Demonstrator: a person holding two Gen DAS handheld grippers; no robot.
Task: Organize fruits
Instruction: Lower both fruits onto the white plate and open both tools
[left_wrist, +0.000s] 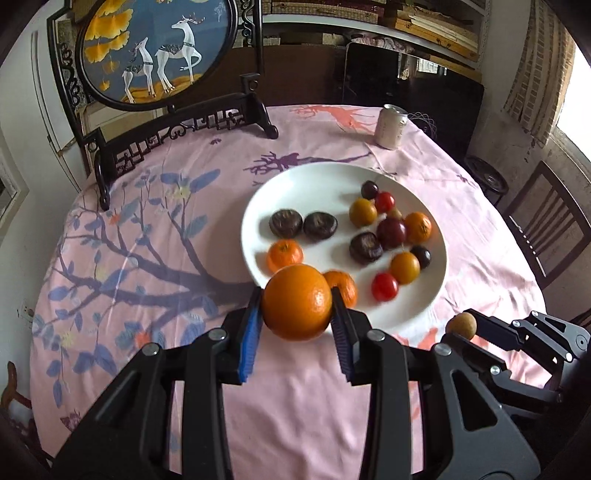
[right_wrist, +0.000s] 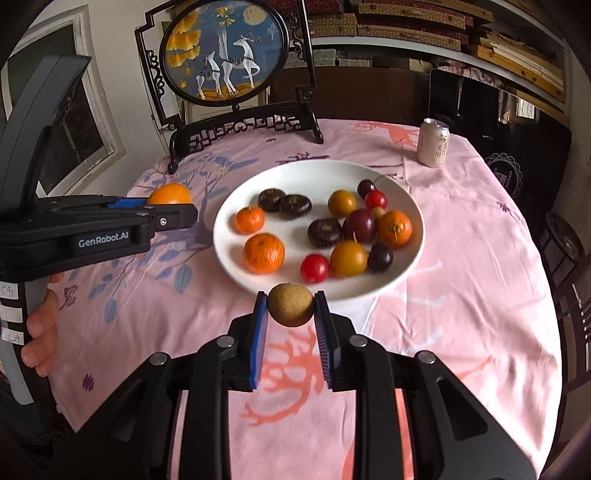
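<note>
My left gripper (left_wrist: 297, 306) is shut on a large orange (left_wrist: 297, 302) and holds it above the near rim of the white plate (left_wrist: 295, 184); the orange also shows in the right wrist view (right_wrist: 169, 194). My right gripper (right_wrist: 290, 306) is shut on a small brown round fruit (right_wrist: 290, 304), just in front of the plate (right_wrist: 303, 173); the fruit also shows in the left wrist view (left_wrist: 461, 325). The plate holds several tangerines, red and yellow cherry tomatoes, dark plums and dark wrinkled fruits.
A pale drink can (right_wrist: 433, 143) stands at the far right of the pink flowered tablecloth (right_wrist: 461, 258). A round deer screen on a black carved stand (right_wrist: 225, 51) stands at the back left. A wooden chair (left_wrist: 546, 221) is at the right.
</note>
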